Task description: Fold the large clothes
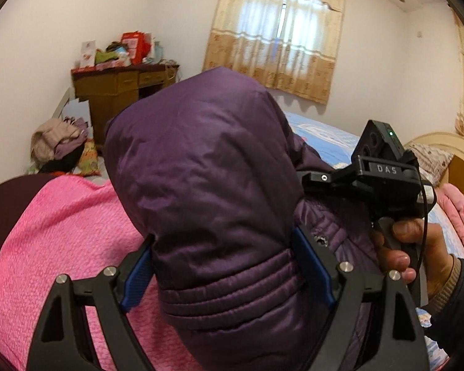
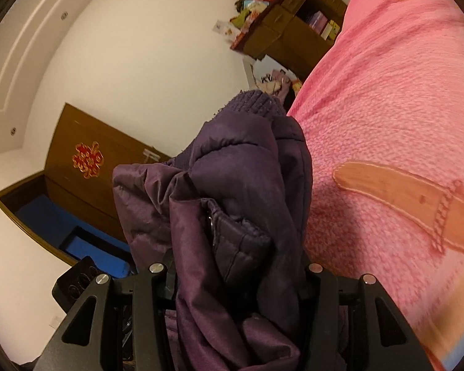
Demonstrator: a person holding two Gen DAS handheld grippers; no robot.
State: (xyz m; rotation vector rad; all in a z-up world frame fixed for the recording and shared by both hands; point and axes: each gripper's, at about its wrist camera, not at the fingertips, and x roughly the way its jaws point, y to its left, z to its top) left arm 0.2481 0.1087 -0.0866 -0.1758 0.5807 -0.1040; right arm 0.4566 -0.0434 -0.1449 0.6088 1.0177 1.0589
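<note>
White walls enclosed a bedroom whose bed (image 1: 334, 137) carried a pink textured blanket (image 1: 62, 225) on the near left and a blue patterned sheet farther right. Beyond the bed, a curtained window (image 1: 278, 31) admitted daylight. At far left stood a brown wooden desk (image 1: 114, 89) with drawers, its top crowded with a red box (image 1: 136, 44), cards and other small items too indistinct to identify. A heap of clothes (image 1: 58, 142) lay on the floor beside the desk. In the right wrist view, a brown door bearing a red knot ornament (image 2: 88, 159) appeared at left, and the desk's open compartment held what looked like books or boxes.

A purple padded jacket (image 1: 207, 191) hung above the pink blanket, gripped by both tools. The left gripper (image 1: 225, 275) had its jaws spread wide, blue pads pressing either side of a thick puffed fold. The right gripper (image 2: 238, 275), held by a hand (image 1: 417, 253), had its jaws about half apart, clamped on bunched jacket fabric; its ribbed cuff (image 2: 253, 103) projected beyond.
</note>
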